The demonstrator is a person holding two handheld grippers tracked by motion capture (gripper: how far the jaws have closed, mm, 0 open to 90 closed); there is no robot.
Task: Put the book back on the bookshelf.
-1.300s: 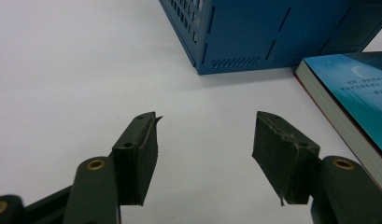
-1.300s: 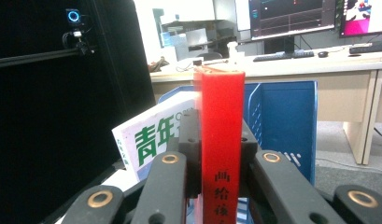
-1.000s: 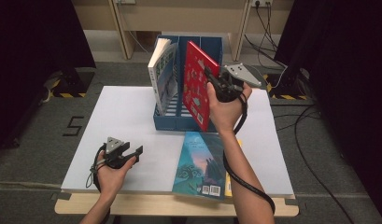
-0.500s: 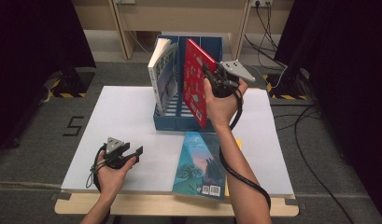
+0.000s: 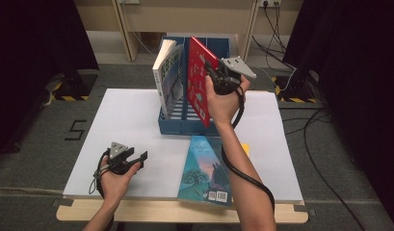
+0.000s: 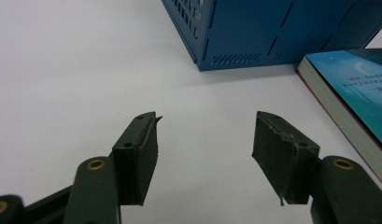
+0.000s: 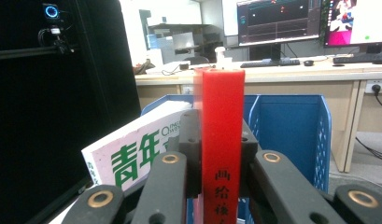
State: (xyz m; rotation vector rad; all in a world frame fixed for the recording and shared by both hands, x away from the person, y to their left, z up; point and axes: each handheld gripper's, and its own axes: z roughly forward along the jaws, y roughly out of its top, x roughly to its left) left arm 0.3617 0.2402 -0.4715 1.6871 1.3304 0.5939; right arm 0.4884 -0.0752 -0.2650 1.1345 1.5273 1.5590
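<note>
The right gripper [image 5: 215,76] has carried the red book [image 5: 198,86] slightly leftward — closer above the blue rack [image 5: 185,122].

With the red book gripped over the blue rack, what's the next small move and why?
Probably lower the red book into the blue rack slot beside the white book. The right gripper holds it tilted above the rack, not yet seated.

Table [image 5: 132,115]: white top on a pale wooden board. Blue file rack [image 5: 185,122] stands at far centre. Teal book [image 5: 204,168] lies flat at the near edge, just in front of the rack.
</note>
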